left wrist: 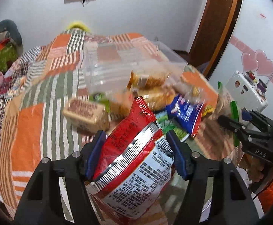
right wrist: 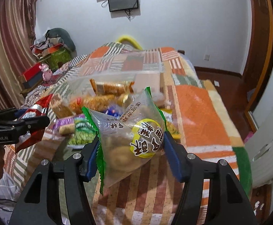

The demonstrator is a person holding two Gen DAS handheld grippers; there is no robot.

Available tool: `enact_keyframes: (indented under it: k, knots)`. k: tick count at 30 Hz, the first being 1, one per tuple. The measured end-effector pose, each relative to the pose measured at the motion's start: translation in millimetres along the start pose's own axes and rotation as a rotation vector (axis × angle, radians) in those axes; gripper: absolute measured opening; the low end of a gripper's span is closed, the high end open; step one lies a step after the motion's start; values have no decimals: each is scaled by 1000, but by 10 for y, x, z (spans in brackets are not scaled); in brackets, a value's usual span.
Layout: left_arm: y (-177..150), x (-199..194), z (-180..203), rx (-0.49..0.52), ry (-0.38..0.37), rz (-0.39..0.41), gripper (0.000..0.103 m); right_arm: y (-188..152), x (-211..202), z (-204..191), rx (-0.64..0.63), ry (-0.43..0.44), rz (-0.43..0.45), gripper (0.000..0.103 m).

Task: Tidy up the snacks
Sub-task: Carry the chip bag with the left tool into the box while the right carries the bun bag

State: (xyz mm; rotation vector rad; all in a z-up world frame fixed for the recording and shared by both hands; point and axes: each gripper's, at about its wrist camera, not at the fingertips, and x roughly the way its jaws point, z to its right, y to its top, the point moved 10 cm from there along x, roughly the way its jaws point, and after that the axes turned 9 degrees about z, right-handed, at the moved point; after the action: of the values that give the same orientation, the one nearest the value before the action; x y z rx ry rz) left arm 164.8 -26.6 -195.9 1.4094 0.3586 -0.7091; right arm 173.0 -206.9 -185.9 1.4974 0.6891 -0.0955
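Observation:
My left gripper (left wrist: 136, 150) is shut on a red and silver snack bag (left wrist: 132, 150), lifted off the bed; it also shows at the left of the right wrist view, the red bag (right wrist: 35, 112) in the left gripper (right wrist: 22, 123). My right gripper (right wrist: 130, 150) is shut on a clear bag with green edges and a yellow label (right wrist: 130, 136), held above the blanket. Beyond both lies a pile of loose snacks (left wrist: 155, 97) in front of a clear plastic bin (left wrist: 128, 61), the bin (right wrist: 117, 69) holding a cracker pack (right wrist: 110, 87). The right gripper (left wrist: 249, 129) appears at the right of the left wrist view.
The bed carries an orange, green and white patchwork blanket (right wrist: 202, 108). A brown biscuit block (left wrist: 87, 114) and a blue packet (left wrist: 187, 112) lie among the snacks. Clutter and boxes (right wrist: 48, 52) stand at the far left by a curtain. A wooden door frame (left wrist: 217, 28) is at the right.

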Motion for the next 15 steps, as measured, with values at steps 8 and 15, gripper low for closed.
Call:
enact_keyframes:
  k: [8,15]
  knots:
    - [505,-64,-51,3,9,95,66,437,51,-38,-25,-8,86,58]
    - [922,-2,-203,9,29,148,66,724,250,-108,-49,-17,127,58]
